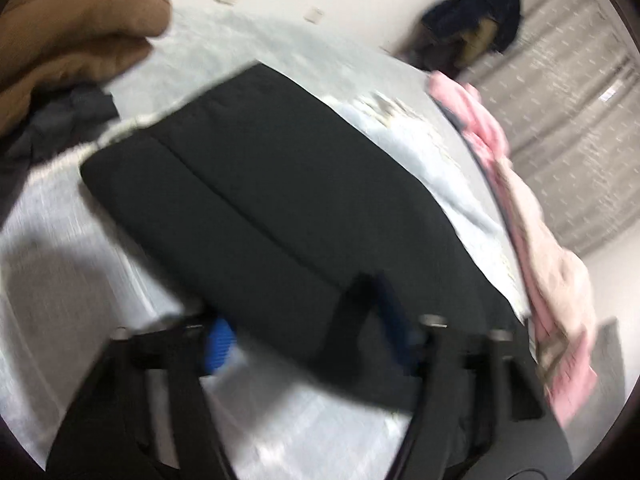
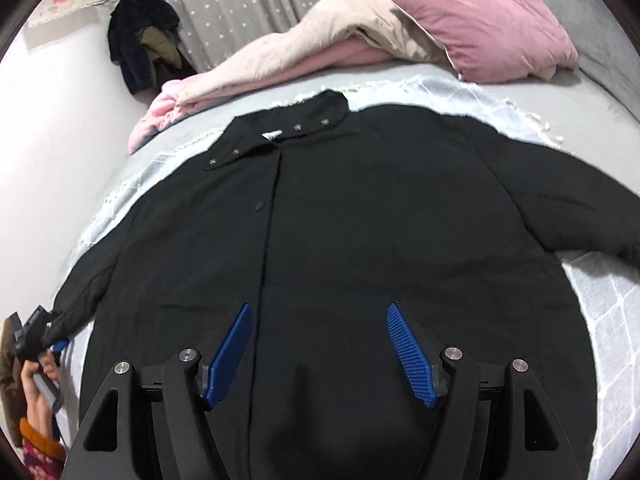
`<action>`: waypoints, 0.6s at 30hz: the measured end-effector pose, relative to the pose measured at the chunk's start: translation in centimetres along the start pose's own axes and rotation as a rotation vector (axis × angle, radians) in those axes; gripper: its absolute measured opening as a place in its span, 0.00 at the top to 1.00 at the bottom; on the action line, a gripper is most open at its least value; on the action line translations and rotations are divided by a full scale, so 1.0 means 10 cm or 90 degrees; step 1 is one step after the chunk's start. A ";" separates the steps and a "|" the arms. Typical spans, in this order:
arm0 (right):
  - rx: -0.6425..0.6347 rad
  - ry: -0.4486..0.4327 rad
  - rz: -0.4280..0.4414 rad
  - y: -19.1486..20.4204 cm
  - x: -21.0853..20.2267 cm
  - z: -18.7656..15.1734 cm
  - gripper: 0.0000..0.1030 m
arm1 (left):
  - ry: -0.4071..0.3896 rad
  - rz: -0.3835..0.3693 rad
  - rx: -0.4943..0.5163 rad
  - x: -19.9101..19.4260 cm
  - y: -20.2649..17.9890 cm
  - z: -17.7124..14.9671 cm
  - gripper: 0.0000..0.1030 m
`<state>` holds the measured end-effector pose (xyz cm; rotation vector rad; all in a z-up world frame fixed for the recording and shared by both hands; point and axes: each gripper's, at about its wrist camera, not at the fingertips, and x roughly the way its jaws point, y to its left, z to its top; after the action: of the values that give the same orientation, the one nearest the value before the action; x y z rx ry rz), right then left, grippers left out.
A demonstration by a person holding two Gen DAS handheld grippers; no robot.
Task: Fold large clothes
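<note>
The black coat [image 2: 340, 232] lies face up and spread flat on a pale checked blanket [image 2: 600, 320] over the bed, its hem just ahead of the right gripper [image 2: 320, 354] and its collar [image 2: 280, 132] at the far end, toward the heap of pink and beige bedding [image 2: 360, 40].

The first fold looks to be in hand: the sleeve. At the far left of the right wrist view the left gripper [image 2: 48, 332] sits at the cuff of the left sleeve [image 2: 84, 292] and seems to pinch it. In its own blurred view the left gripper [image 1: 316, 344] has dark cloth running between its jaws, so it is judged clamped on the sleeve, though the blur leaves some doubt.

The right gripper hovers over the lower front of the coat, its blue pads [image 2: 230, 356] wide apart and holding nothing.

The next move likely calls for carrying the cuff across the chest toward the placket, while the free right gripper could pin the body so that it does not drag.

The coat is matte, thick and a little padded, buttoned shut, with metal snaps [image 2: 310, 125] along the collar. Its other sleeve [image 2: 580, 216] stretches away right of the right gripper.
</note>
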<state>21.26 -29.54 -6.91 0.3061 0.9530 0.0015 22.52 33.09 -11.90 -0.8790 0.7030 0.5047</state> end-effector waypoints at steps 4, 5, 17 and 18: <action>0.022 -0.002 0.002 -0.12 0.00 0.00 0.31 | -0.050 0.046 -0.018 -0.03 -0.01 0.15 0.86; 0.023 -0.008 -0.003 -0.15 -0.01 0.00 0.31 | -0.069 0.054 -0.004 -0.08 -0.10 0.16 0.89; 0.046 -0.028 0.011 -0.26 -0.09 0.03 0.31 | -0.230 -0.213 0.276 -1.27 -1.95 -0.22 0.91; 0.046 -0.028 0.012 -0.25 -0.09 0.03 0.31 | -0.222 -0.239 0.308 -1.33 -2.13 -0.34 0.91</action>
<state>20.63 -32.16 -6.73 0.3808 0.9075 -0.0231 26.46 17.06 7.38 -0.4332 0.3044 0.1302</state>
